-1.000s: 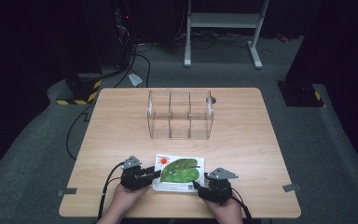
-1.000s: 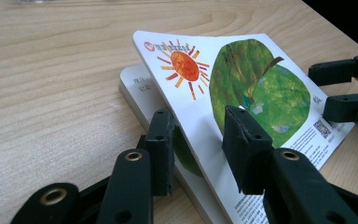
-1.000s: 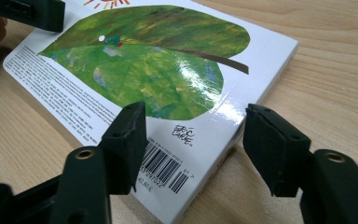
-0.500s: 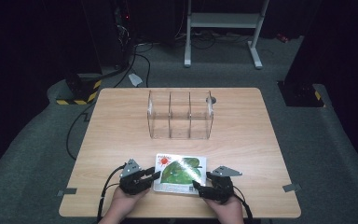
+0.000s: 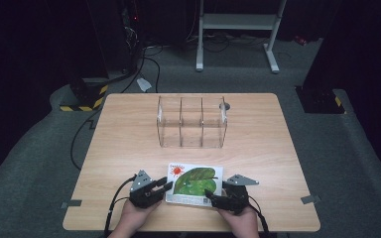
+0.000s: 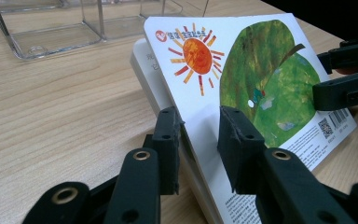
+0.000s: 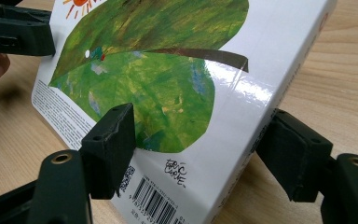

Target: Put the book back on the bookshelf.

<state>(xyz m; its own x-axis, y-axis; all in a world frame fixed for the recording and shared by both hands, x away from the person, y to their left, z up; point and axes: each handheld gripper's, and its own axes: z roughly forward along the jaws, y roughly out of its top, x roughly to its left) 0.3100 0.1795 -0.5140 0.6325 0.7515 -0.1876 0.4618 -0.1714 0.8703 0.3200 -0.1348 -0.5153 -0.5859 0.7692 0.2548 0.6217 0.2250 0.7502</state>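
Right now the picture book lies flat at the near edge of the bench, well short of the clear 3-bay organiser, with its front cover tilted up off the pages on the left side. The left gripper has that cover between its 2 fingers, which have just been closing but show a gap on either side of the card. The right gripper straddles the spine corner; its fingers have just been opening and stand wide, not clamped. To do this well, I judge the left fingers should close squarely on the cover a little in from its edge, so it does not slip out, while the right gripper pins the book before the cover swings
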